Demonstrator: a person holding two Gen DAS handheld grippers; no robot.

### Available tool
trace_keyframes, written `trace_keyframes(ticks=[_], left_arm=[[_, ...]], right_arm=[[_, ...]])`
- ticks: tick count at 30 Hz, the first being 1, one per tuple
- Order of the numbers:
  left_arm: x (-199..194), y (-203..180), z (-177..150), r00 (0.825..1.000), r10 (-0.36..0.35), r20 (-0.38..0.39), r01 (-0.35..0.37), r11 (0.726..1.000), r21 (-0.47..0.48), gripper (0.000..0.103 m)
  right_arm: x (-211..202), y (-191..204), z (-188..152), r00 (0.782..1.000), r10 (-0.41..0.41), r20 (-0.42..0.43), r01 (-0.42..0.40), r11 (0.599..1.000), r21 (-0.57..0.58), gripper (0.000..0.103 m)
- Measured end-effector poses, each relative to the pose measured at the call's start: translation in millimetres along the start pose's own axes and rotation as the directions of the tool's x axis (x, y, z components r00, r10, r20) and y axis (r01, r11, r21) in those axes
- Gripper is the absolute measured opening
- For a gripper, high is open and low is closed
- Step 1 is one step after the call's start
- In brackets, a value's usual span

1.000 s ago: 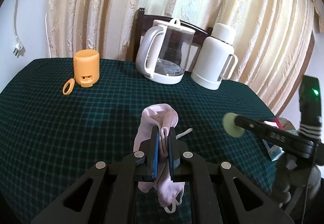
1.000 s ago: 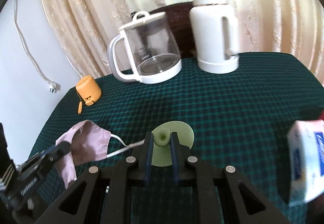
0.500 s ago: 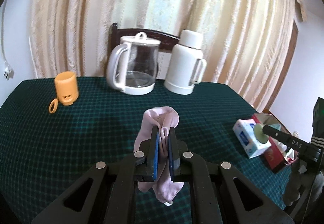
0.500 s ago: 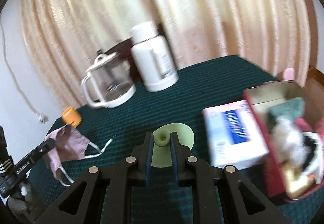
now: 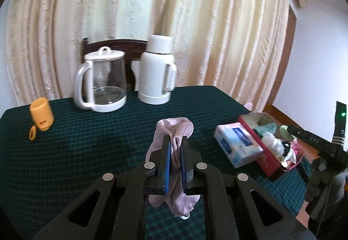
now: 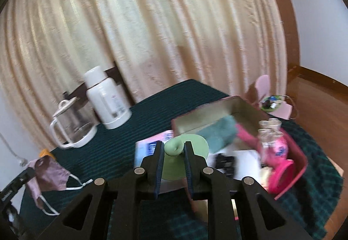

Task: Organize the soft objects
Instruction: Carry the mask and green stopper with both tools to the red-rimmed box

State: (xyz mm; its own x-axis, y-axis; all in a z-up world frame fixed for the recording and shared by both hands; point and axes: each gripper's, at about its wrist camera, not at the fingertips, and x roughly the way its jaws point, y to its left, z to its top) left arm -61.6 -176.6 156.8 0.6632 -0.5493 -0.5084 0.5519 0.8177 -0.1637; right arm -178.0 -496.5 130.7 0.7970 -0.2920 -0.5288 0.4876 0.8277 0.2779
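Note:
My left gripper (image 5: 175, 146) is shut on a pink cloth face mask (image 5: 174, 131) and holds it above the green checked tablecloth (image 5: 87, 153); the mask also shows at the lower left of the right wrist view (image 6: 50, 172). My right gripper (image 6: 173, 148) is shut on the knob of a light green soft disc (image 6: 184, 164) and holds it over the near end of a red box (image 6: 293, 166) filled with soft things. In the left wrist view the red box (image 5: 269, 146) sits at the right, with the right gripper (image 5: 287, 131) over it.
A tissue pack (image 5: 238, 143) lies just left of the red box. A glass kettle (image 5: 102, 81) and a white thermos (image 5: 157, 72) stand at the back. An orange speaker (image 5: 41, 117) sits at the far left. A pink object (image 6: 274, 98) lies beyond the box.
Both grippers have swung to the right. The right gripper has carried the green disc from the table's middle to above the red box. The left still holds the mask.

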Motion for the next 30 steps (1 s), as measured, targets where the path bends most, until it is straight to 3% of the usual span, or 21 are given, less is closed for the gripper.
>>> trace_keyframes(ticks=[6, 13, 20, 30], left_arm=[[7.5, -26.4, 6.8, 0.999, -0.047, -0.016, 0.048, 0.998, 0.028, 0.007], [20.4, -52.3, 21.1, 0.992, -0.117, -0.047, 0.119, 0.992, 0.036, 0.007], [33.0, -84.1, 37.3, 0.982, -0.179, -0.060, 0.182, 0.981, 0.060, 0.007], [54.5, -146.8, 67.2, 0.945, -0.319, -0.069, 0.325, 0.939, 0.115, 0.007]], right_arm=[[1.3, -28.4, -5.5, 0.999, -0.045, -0.004, 0.045, 0.998, 0.040, 0.029], [6.4, -54.0, -13.2, 0.997, -0.071, -0.043, 0.074, 0.995, 0.072, 0.029], [-6.1, -68.9, -18.4, 0.999, -0.052, -0.016, 0.053, 0.992, 0.112, 0.029], [-23.2, -72.6, -34.3, 0.998, -0.063, -0.001, 0.063, 0.994, 0.088, 0.029]])
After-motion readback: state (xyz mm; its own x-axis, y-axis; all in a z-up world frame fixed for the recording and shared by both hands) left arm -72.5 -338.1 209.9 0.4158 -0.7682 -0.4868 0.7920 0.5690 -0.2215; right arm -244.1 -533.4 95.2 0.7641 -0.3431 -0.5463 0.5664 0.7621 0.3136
